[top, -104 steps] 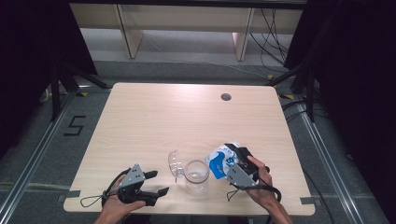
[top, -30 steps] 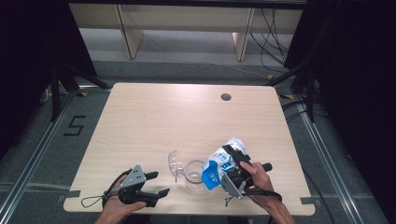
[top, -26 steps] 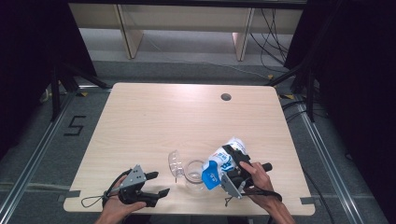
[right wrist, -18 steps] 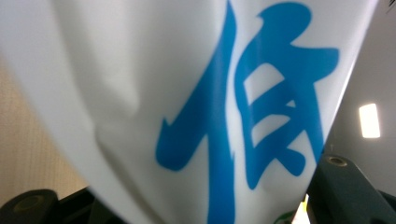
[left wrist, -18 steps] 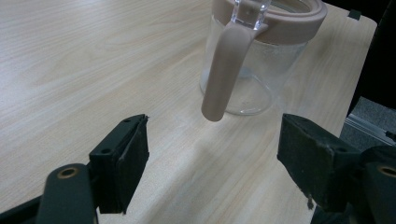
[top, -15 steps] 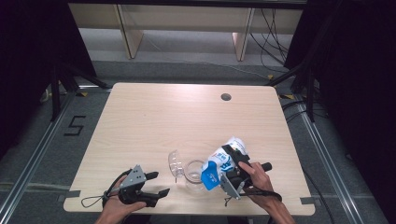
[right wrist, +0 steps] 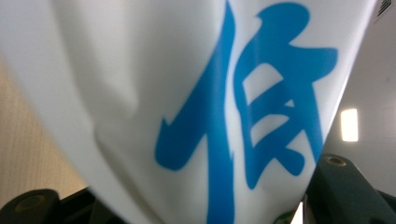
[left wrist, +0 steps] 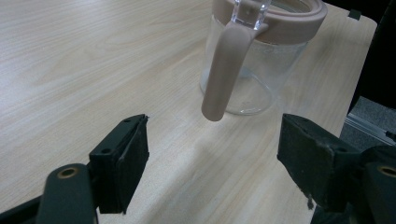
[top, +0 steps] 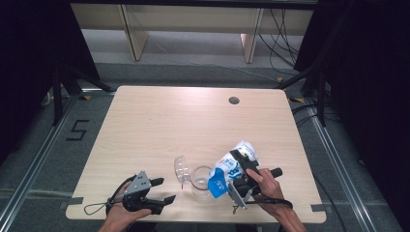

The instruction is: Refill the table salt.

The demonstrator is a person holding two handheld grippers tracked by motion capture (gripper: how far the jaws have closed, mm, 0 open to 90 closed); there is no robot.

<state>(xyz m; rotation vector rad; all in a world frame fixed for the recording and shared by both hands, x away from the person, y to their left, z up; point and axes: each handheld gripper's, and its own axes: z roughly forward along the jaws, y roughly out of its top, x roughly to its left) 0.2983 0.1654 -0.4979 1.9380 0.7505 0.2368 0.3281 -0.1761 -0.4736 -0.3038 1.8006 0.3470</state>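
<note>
Most of the table (top: 159, 121) is bare wood, so the whole upper half and left of the high view give open passage. At the lower centre the glass jar (top: 200, 177) stands in the way, with the white-and-blue pouch (top: 231, 167) tilted over its right side. The left gripper (top: 153, 193) sits at lower left, jaws apart, with a bare strip of table between it and the jar.

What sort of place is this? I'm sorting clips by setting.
Likely a lab recording station, not a kitchen: a bare wooden table on a floor with metal rails, loose cables, and dark curtains around.

Pouch (right wrist: 196, 107) blurred, hiding hand-held gripper pads.
</note>
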